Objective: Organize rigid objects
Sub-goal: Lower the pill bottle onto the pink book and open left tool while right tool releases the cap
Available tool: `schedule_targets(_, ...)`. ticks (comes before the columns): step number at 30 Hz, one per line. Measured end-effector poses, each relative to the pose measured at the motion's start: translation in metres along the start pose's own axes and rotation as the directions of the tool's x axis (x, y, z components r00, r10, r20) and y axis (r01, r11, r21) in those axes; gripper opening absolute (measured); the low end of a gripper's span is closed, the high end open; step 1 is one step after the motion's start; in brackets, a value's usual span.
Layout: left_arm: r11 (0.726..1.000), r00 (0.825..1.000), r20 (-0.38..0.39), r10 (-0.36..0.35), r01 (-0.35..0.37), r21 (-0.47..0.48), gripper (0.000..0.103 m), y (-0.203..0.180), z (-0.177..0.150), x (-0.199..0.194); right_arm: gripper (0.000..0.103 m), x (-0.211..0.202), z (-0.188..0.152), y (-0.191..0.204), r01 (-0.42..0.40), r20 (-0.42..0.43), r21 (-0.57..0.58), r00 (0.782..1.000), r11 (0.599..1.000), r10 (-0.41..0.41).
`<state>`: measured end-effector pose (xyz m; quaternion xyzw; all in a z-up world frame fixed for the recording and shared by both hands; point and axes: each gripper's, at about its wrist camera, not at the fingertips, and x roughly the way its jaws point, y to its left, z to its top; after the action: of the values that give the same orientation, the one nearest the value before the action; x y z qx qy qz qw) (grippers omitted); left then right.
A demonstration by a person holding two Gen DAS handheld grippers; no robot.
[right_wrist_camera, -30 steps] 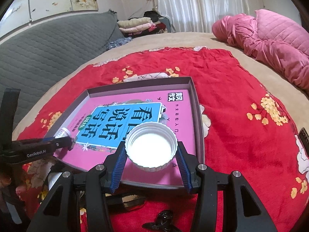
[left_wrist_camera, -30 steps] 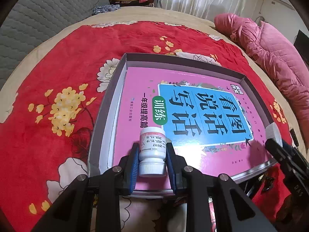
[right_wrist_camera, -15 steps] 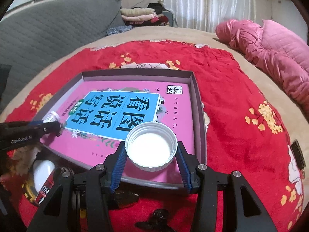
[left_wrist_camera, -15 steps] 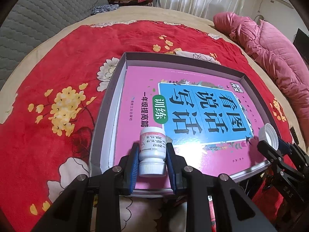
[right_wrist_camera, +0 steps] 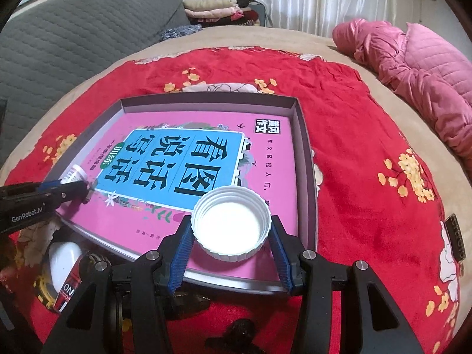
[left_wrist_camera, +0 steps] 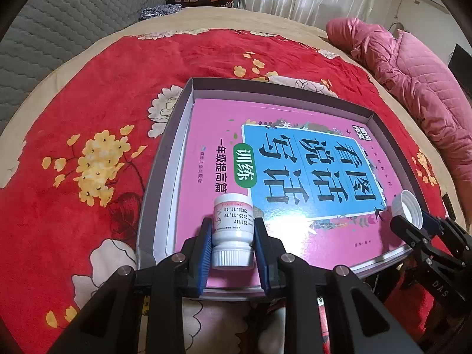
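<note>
My left gripper point(left_wrist_camera: 233, 239) is shut on a small white pill bottle point(left_wrist_camera: 233, 227), held over the near left corner of a pink book point(left_wrist_camera: 265, 177) that lies in a grey box tray point(left_wrist_camera: 165, 159). My right gripper point(right_wrist_camera: 231, 230) is shut on a white ribbed jar lid point(right_wrist_camera: 231, 224), open side up, over the book's near right part point(right_wrist_camera: 206, 159). The lid also shows at the right of the left wrist view point(left_wrist_camera: 407, 208). The bottle shows at the left of the right wrist view point(right_wrist_camera: 73, 174).
The tray point(right_wrist_camera: 303, 135) lies on a red flowered blanket point(left_wrist_camera: 88, 118) on a bed. A pink quilted jacket point(right_wrist_camera: 419, 67) lies at the far right. A white bottle with a red label point(right_wrist_camera: 63, 268) and small dark objects point(right_wrist_camera: 239, 329) lie in front of the tray.
The right gripper with the lid has swung left and in over the book. The left gripper with the bottle has hardly moved.
</note>
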<state>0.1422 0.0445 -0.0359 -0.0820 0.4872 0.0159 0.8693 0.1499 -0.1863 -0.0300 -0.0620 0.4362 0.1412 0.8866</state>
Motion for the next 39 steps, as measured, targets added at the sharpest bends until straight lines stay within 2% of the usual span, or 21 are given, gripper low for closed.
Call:
schedule_targets(13, 1.0, 1.0, 0.0, 0.002, -0.002, 0.008, 0.027, 0.0, -0.001, 0.0, 0.054, 0.0, 0.001, 0.002, -0.032, 0.003, 0.017, 0.999, 0.999, 0.032)
schedule_targets(19, 1.0, 1.0, -0.001, 0.003, -0.003, 0.008, 0.027, 0.0, -0.001, 0.0, 0.069, -0.004, 0.001, 0.005, -0.05, 0.022, 0.0, 0.998, 0.999, 0.05)
schedule_targets(28, 1.0, 1.0, 0.001, 0.006, -0.006, 0.019, 0.027, 0.0, -0.002, 0.0, 0.07, -0.019, 0.006, 0.003, -0.078, 0.104, 0.007, 0.992, 0.997, 0.077)
schedule_targets(39, 1.0, 1.0, 0.001, 0.014, -0.014, 0.005, 0.027, 0.002, -0.003, -0.004, 0.071, -0.021, 0.006, 0.0, -0.071, 0.114, 0.019, 0.991, 0.997, 0.068)
